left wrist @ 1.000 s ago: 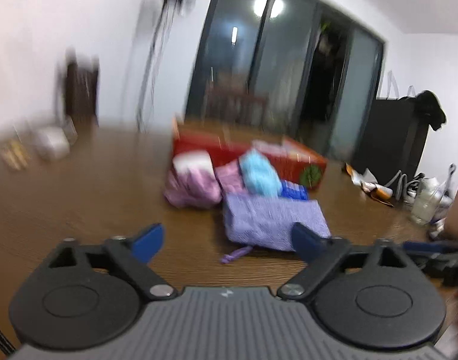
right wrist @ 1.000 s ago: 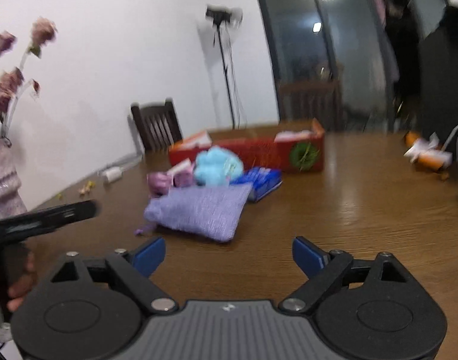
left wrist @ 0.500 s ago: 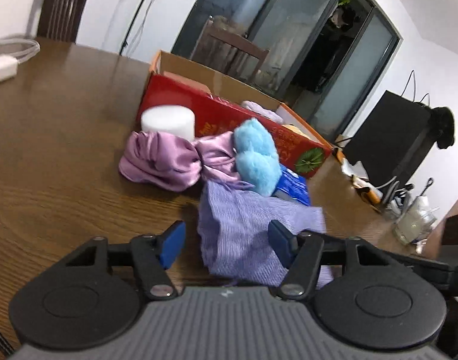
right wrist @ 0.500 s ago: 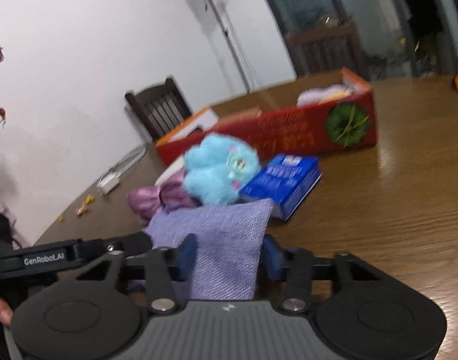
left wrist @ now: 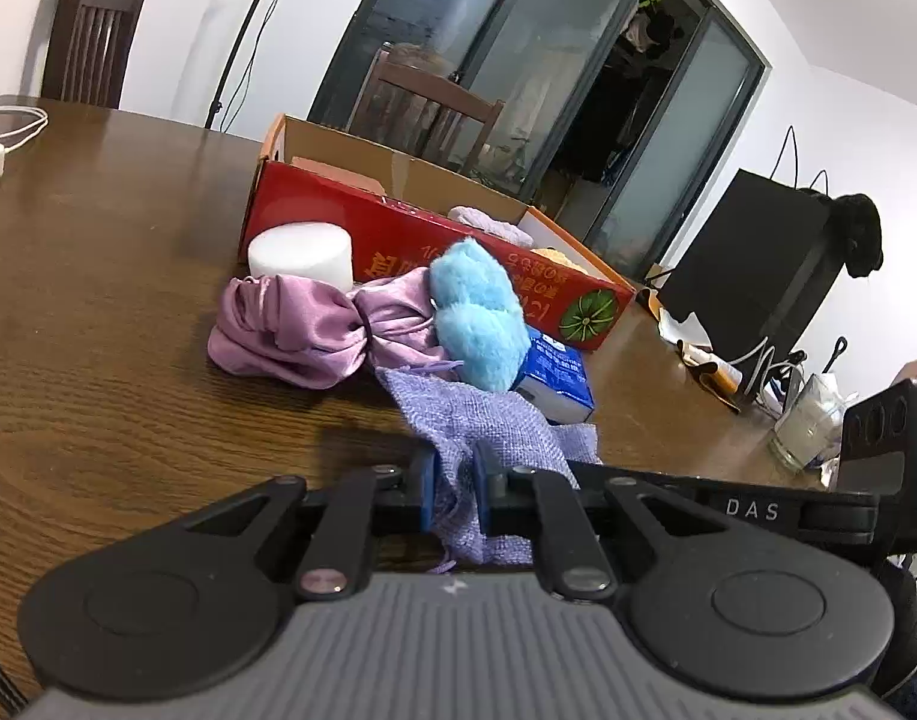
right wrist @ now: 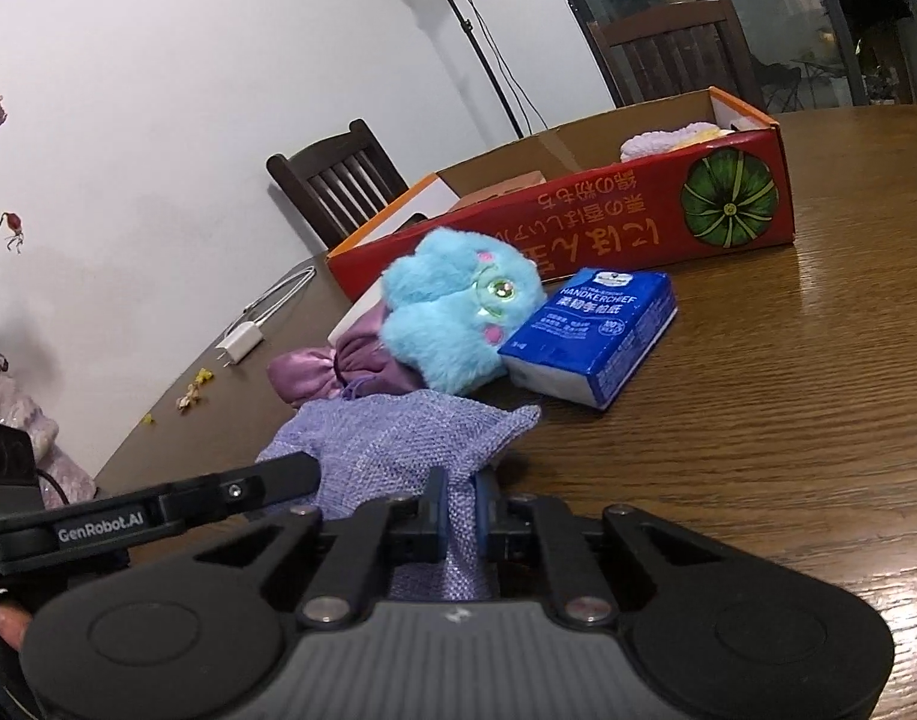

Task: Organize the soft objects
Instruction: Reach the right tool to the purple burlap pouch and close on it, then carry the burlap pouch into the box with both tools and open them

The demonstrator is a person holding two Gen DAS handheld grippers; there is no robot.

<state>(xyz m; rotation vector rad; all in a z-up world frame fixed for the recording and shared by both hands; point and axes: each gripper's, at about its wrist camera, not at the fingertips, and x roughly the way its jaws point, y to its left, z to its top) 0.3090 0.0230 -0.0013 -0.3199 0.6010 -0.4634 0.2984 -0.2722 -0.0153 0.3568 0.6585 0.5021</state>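
Both grippers have just closed on the same lilac pouch [left wrist: 488,420], one at each near corner. The left gripper [left wrist: 455,489] pinches a bunched fold of the woven cloth tight between its blue pads, and the right gripper [right wrist: 461,513] does likewise on the other side, cloth squeezed in its narrow gap. The pouch lies on the brown wooden table [left wrist: 98,330], its far end rumpled.

Just beyond the pouch sits a fluffy blue toy [right wrist: 458,312], leaning against a blue pack of tissues [right wrist: 590,336] on its right. To the toy's left lies a shiny purple satin bag [left wrist: 308,330], gathered in the middle, and behind that stands a short white cylinder [left wrist: 299,255]. Farther back is a long, open red cardboard box [right wrist: 578,228] with a green pumpkin printed on its front; pale soft things lie in its right end. A white charger [right wrist: 239,342] with its cable rests at the far left of the table, and dark wooden chairs [right wrist: 332,180] stand beyond.
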